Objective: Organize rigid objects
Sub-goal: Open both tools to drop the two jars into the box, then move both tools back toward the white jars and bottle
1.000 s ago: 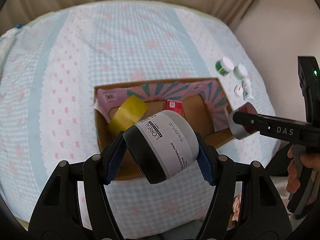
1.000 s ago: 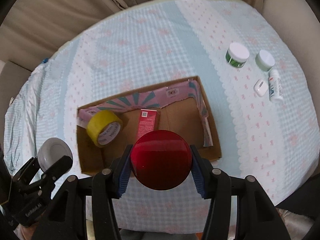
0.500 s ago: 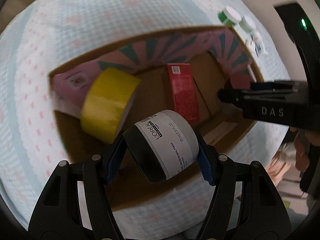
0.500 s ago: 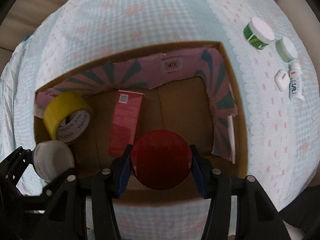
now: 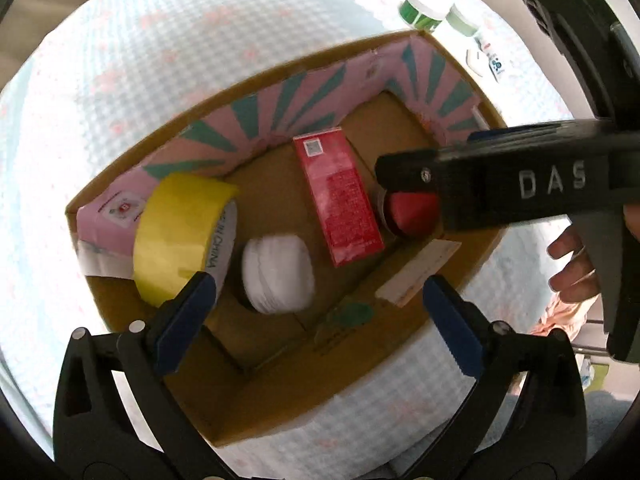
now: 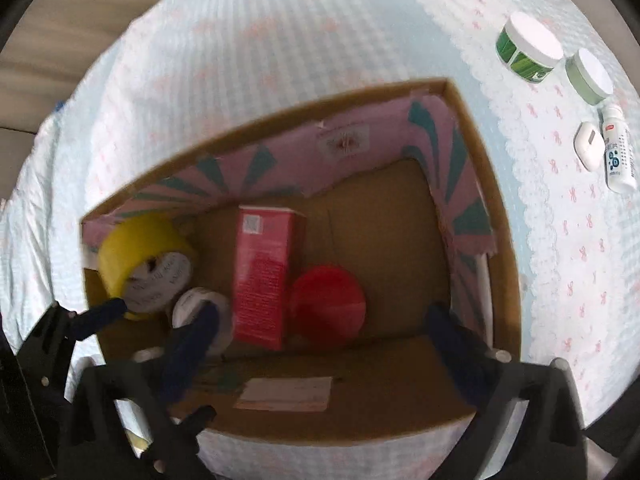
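While both jaws are opening with nothing between them, the left gripper [image 5: 316,304] and right gripper [image 6: 320,332] are leaving the stiff, light white jar [image 5: 278,274] and red-lidded jar [image 6: 328,306] inside the cardboard box [image 6: 496,216], best gripped across their round sides.

Checked pink-and-blue tablecloth [image 6: 280,60] over table; beige curtain [image 6: 60,20] behind.

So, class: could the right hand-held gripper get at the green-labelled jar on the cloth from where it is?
Probably yes. The green-labelled jar stands in the open outside the cardboard box, nothing over it. The right hand-held gripper, jaws opening and empty, would only need to lift clear of the box wall first.
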Motion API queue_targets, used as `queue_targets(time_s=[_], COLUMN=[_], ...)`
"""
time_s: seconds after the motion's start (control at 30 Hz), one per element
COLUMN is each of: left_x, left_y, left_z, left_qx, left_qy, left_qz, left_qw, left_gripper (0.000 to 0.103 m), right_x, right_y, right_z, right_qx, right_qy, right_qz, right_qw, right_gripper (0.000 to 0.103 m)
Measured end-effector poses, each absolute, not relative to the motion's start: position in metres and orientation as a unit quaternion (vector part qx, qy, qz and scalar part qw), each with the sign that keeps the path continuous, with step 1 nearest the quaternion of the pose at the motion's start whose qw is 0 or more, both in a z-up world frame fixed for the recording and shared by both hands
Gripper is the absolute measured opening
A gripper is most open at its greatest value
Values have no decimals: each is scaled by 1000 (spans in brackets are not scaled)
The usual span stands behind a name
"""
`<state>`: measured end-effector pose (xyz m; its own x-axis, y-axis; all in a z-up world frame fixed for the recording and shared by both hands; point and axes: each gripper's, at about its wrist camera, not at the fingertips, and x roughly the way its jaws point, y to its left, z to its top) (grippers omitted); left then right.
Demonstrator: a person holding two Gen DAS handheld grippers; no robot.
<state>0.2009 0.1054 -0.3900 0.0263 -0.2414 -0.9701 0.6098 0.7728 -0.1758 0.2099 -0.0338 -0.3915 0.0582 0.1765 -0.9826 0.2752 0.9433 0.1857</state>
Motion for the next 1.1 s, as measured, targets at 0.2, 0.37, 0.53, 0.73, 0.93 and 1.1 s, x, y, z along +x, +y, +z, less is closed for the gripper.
queue_targets(time_s=[0.2,0.37,0.53,0.73,0.93,1.1], left_x=[201,197,190,176,148,121], left_y=[115,125,125,136,157,156], left_z=[-388,-375,-358,-314,-236,-178], left_qx=[133,123,123,137,131,111], left_qy=[638,631,616,580,519,479], left_qz=[-279,-266,-255,-229,-212,-219], left_qw=[705,718,735,769,818,842], left_gripper=[103,103,103,103,103,103], right_x=[207,202,194,185,152,116], right_y=[-35,-28,-27,-25,-27,-44], right_z=[-389,-376,-359,-318,-227,-158], right_qx=[159,149,145,147,111,112], right_qy=[685,674,661,639,589,543], right_qz=[-35,-30,-27,-22,-45,-92], right_qw=[710,723,735,754,800,827], right_gripper=[103,103,103,103,103,103])
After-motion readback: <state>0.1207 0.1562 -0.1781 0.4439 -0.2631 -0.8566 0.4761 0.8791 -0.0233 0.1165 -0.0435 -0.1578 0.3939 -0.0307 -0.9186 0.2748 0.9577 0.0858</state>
